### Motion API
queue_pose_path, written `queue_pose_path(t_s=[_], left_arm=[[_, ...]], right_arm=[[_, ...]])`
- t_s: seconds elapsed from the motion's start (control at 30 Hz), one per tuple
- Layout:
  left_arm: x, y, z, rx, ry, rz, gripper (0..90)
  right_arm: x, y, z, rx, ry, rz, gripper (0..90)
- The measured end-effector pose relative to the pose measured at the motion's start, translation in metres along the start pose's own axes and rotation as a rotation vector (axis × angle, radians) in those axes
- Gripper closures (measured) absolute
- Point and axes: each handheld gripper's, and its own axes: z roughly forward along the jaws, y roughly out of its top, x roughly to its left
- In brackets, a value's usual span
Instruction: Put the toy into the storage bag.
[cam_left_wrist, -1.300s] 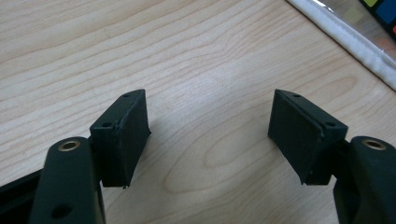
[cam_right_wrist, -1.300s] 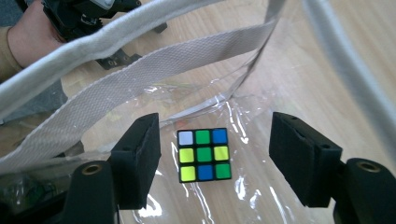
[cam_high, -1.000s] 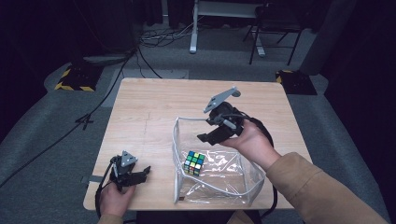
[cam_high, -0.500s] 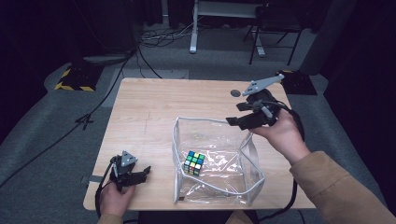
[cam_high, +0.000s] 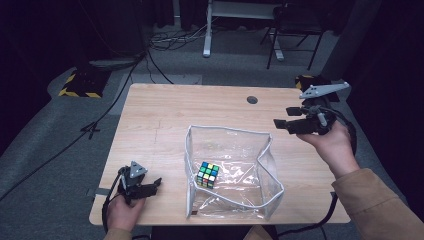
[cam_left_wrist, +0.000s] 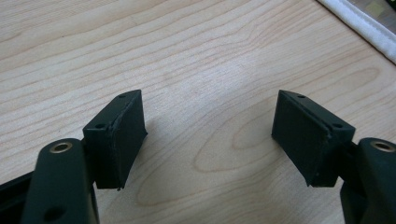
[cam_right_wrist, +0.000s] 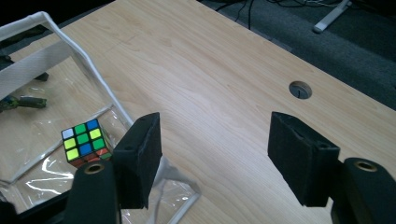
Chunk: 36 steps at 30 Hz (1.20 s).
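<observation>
A clear plastic bag (cam_high: 227, 150) with a white rim stands open in the middle of the wooden table (cam_high: 165, 110). Inside it sits a scrambled colour cube (cam_high: 208, 174), also visible through the bag wall in the right gripper view (cam_right_wrist: 85, 142). My left gripper (cam_high: 150, 187) rests open low over the table's near left corner, jaws wide over bare wood (cam_left_wrist: 205, 135). My right gripper (cam_high: 282, 119) is held open in the air to the right of the bag, with nothing between its jaws (cam_right_wrist: 212, 158).
A round cable hole (cam_high: 252, 100) lies near the table's far right edge (cam_right_wrist: 300, 89). Beyond the table are dark floor, cables and a desk frame (cam_high: 240, 20). The bag's white rim (cam_left_wrist: 359, 28) crosses the top right of the left gripper view.
My right gripper has risen away from the bag's far rim and swung out to the right side of the table. The left gripper and the cube have stayed put.
</observation>
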Motion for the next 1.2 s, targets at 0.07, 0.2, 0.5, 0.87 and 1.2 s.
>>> queue_pose_path(t_s=[0.07,0.2,0.5,0.87,1.2], left_arm=[[0.000,0.000,0.000,0.002,-0.001,0.001,25.7],[0.001,0.001,0.000,0.002,0.000,0.002,25.3],[0.002,0.003,0.002,0.006,0.006,0.003,24.4],[0.006,0.003,0.002,0.004,-0.010,0.007,24.3],[0.006,0.003,0.002,0.006,-0.005,0.008,24.2]], right_arm=[[-0.005,-0.006,-0.002,-0.004,-0.018,0.009,35.3],[-0.013,-0.018,-0.004,-0.003,-0.050,0.037,35.2],[-0.032,-0.046,-0.003,-0.014,-0.066,0.093,35.0],[-0.044,-0.084,0.007,0.045,-0.099,0.126,33.7],[-0.050,-0.123,0.032,0.115,-0.167,0.109,33.5]])
